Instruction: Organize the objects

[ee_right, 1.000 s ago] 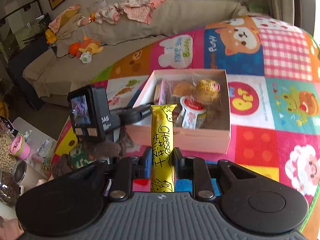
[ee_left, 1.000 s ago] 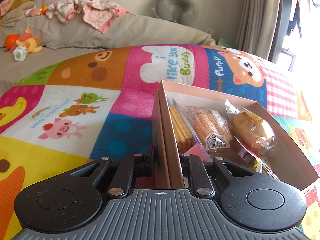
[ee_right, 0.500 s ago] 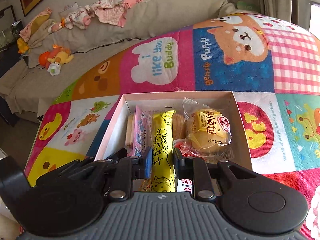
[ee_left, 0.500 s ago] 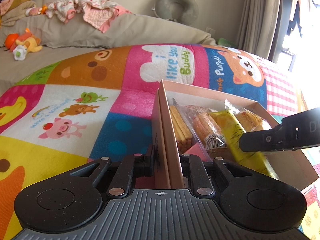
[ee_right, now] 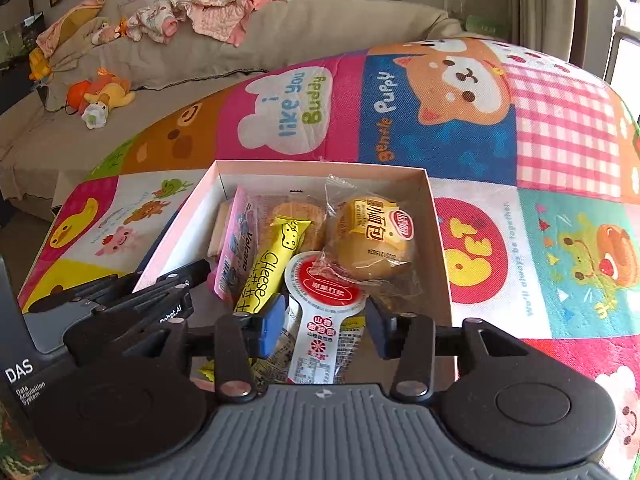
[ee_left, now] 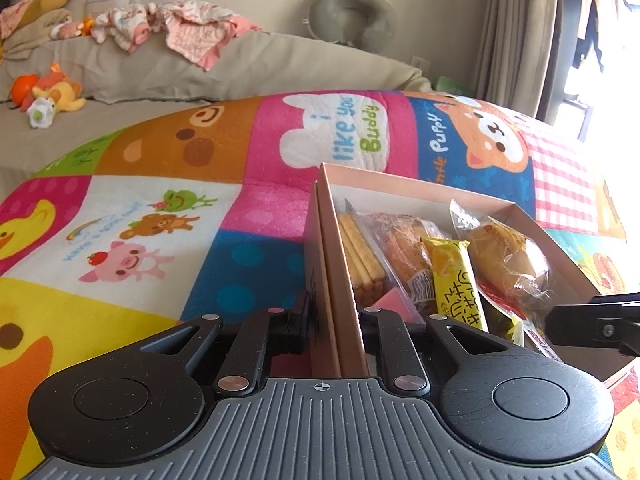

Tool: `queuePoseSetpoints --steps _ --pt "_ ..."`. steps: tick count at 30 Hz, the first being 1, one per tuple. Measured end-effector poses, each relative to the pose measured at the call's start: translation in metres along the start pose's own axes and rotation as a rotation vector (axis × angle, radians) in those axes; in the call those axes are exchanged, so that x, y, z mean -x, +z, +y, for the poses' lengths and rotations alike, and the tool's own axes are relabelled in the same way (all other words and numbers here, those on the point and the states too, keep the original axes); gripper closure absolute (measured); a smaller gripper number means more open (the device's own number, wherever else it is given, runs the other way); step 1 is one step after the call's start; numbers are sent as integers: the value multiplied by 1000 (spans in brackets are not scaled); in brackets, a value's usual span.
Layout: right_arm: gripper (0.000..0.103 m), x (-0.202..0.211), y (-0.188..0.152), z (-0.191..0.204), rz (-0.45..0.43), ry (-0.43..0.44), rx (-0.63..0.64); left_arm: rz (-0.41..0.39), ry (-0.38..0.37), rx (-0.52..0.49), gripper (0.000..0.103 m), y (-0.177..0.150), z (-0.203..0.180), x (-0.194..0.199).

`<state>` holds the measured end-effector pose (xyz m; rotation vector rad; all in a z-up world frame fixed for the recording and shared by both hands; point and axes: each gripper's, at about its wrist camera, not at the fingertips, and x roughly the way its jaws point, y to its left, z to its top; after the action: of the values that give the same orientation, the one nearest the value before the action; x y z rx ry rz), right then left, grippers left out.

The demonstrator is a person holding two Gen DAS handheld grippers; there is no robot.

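Yellow wrapper first: the cheese stick (ee_right: 267, 266) now lies in the pink box (ee_right: 320, 168), centre of the right wrist frame, between the pink-edged packet (ee_right: 232, 248) and the wrapped bun (ee_right: 370, 236). Our right gripper (ee_right: 325, 324) has just been opening; its jaws stand spread over the red-and-white snack packet (ee_right: 326, 312), the left pad beside the stick but no longer pinching it. Our left gripper (ee_left: 334, 320) pinches the box's near wall at lower centre, steadying it. We judge this item stowed. No loose snacks show on the patchwork mat (ee_right: 560, 152), so whether anything remains to pack we cannot tell.
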<state>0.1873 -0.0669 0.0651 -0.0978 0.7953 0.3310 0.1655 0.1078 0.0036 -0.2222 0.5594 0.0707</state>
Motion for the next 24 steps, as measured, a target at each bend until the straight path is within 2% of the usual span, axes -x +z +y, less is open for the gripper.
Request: queuePoseSetpoints --steps 4,6,9,12,16,19,21,24 --pt "41 23 -12 -15 -44 33 -20 20 24 -32 86 3 -4 0" --pt "29 35 -21 -22 -78 34 -7 39 33 -53 85 5 -6 -1" --pt "17 51 -40 -31 -135 13 23 55 64 -116 84 7 -13 -3" --pt "16 58 -57 -39 -175 -1 44 63 62 -144 86 7 -18 -5" --pt "14 64 -77 -54 -211 34 21 21 54 -180 87 8 -22 -6" --pt "13 69 -88 -65 -242 40 14 0 78 -216 81 15 -26 -3" --pt "7 75 -93 -72 -266 25 16 -10 120 -247 72 17 -33 9" --pt "3 88 -102 -84 -288 10 -1 -94 143 -273 72 15 -42 48"
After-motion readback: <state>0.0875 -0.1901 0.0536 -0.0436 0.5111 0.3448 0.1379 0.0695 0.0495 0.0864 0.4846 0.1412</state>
